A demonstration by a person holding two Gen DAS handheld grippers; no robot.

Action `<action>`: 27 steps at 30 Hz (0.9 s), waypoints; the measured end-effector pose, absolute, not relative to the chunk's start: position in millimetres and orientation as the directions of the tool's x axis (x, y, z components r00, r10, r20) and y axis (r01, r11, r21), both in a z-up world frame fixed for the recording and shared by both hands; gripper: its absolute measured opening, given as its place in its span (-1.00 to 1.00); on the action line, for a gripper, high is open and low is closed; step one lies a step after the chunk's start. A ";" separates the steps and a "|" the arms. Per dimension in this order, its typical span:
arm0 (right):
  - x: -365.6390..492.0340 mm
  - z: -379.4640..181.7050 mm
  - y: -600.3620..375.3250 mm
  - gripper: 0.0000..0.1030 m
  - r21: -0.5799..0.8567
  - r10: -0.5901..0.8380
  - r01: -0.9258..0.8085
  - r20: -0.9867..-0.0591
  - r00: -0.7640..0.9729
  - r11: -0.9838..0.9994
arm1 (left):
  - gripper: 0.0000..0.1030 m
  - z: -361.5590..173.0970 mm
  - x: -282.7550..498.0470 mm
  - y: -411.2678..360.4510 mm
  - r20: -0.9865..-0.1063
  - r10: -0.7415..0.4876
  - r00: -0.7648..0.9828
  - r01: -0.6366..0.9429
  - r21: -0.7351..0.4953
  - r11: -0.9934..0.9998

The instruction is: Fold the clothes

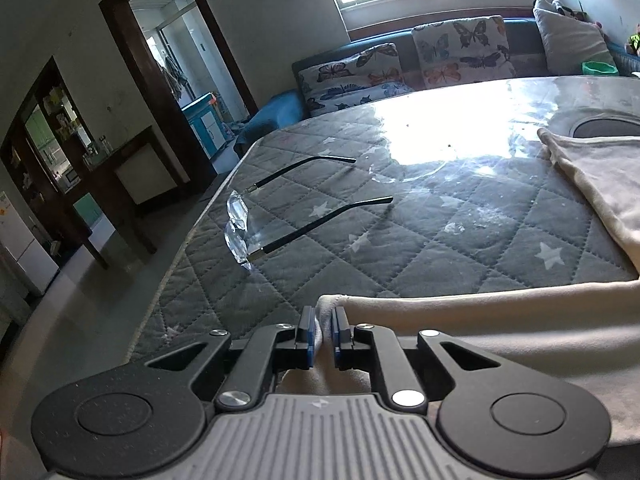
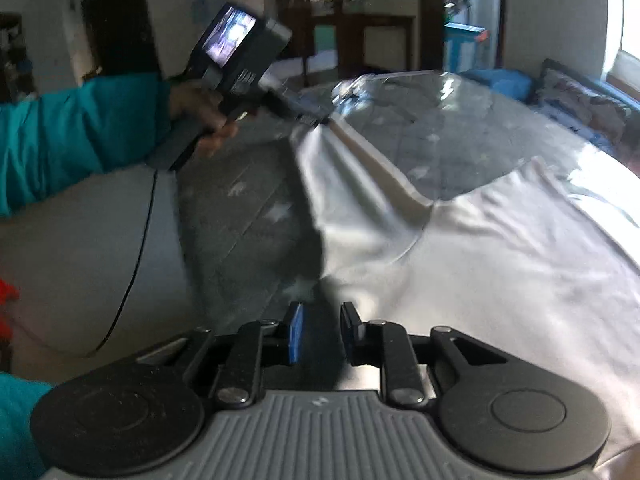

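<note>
A pale cream garment (image 1: 500, 328) lies on the grey quilted table cover (image 1: 400, 248); its neck opening (image 1: 604, 128) shows at the far right. My left gripper (image 1: 323, 332) is shut on a corner of the cloth, which bunches between the blue pads. In the right wrist view the same garment (image 2: 480, 260) spreads to the right. One strip of it is stretched up to the left gripper (image 2: 320, 120), held by a hand (image 2: 200, 116) in a teal sleeve. My right gripper (image 2: 323, 332) stands open just short of the garment's near edge, with no cloth between the pads.
A pair of rimless glasses (image 1: 256, 224) lies unfolded near the table's left edge. A sofa with butterfly cushions (image 1: 460, 48) and a green bowl (image 1: 599, 67) stand behind the table. A doorway and a dark cabinet are on the left.
</note>
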State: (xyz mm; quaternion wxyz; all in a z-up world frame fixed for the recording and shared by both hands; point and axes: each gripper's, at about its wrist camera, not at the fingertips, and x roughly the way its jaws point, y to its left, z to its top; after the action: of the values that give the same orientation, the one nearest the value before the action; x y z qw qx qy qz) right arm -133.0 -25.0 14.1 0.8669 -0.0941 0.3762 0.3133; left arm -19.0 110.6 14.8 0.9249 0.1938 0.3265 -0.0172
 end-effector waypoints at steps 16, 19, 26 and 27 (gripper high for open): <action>-162.0 38.3 -93.2 -0.52 0.058 0.354 -0.456 -0.720 0.597 0.888 | -0.61 25.9 -27.9 114.5 -0.593 0.083 0.801 0.145 0.326 0.934; -168.7 33.1 -122.8 -0.52 0.071 0.294 -0.369 -0.750 0.593 0.927 | -0.56 38.9 -37.3 109.4 -0.571 0.054 0.819 0.156 0.313 0.937; -187.2 21.0 -146.4 -0.47 0.104 0.275 -0.320 -0.788 0.551 0.942 | -0.50 65.5 -63.8 75.6 -0.531 -0.085 0.843 0.264 0.270 0.926; -188.9 24.5 -146.4 -0.46 0.096 0.275 -0.327 -0.782 0.560 0.940 | -0.48 68.4 -68.5 68.1 -0.527 -0.115 0.842 0.290 0.263 0.920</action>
State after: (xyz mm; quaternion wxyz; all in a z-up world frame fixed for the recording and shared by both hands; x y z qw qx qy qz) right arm -188.9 -146.4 24.5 0.8826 -0.0300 0.4371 0.1704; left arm -68.5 68.1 68.4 0.9448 0.1688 0.2597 -0.1071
